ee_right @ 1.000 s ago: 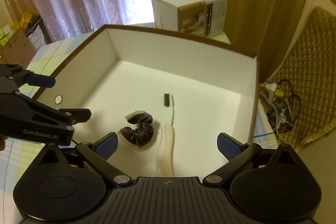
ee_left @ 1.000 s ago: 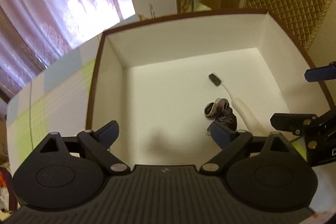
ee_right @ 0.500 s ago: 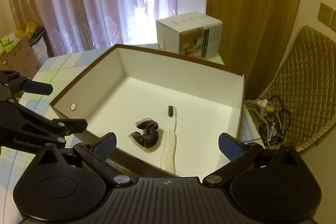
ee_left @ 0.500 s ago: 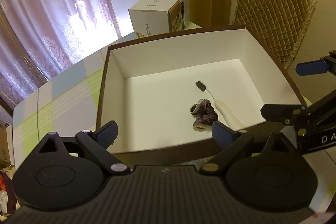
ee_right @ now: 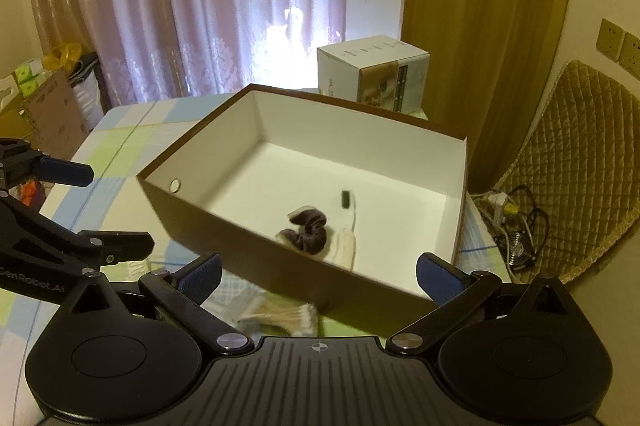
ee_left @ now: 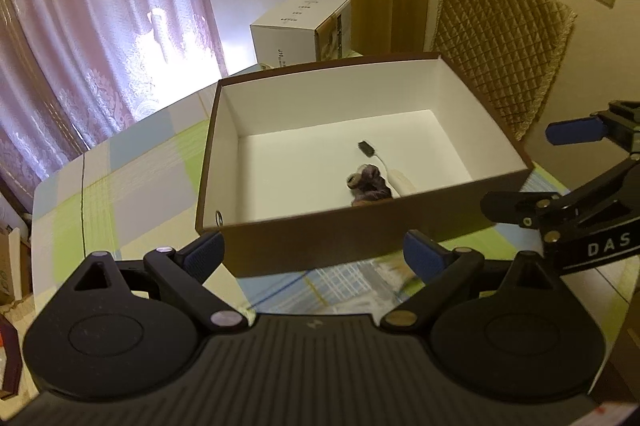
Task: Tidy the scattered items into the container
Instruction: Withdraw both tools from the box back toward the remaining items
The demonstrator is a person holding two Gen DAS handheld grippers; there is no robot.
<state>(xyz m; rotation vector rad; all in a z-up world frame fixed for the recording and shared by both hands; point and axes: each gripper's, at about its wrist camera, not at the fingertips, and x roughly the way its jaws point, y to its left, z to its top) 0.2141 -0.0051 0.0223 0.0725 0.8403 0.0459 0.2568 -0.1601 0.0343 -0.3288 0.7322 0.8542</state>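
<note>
My left gripper (ee_left: 314,254) and right gripper (ee_right: 318,272) both spread wide, empty, box (ee_right: 224,230) ahead, scrunchie (ee_right: 306,232) and toothbrush (ee_right: 348,226) inside, half hidden by its wall, blurred bundle (ee_right: 280,316), perhaps cotton swabs, outside on table (ee_left: 132,186).

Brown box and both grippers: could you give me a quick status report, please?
Left gripper open, empty; right gripper open, empty. Brown box holds scrunchie and toothbrush. Cotton swabs pack on table outside box. Nothing blocking.
</note>
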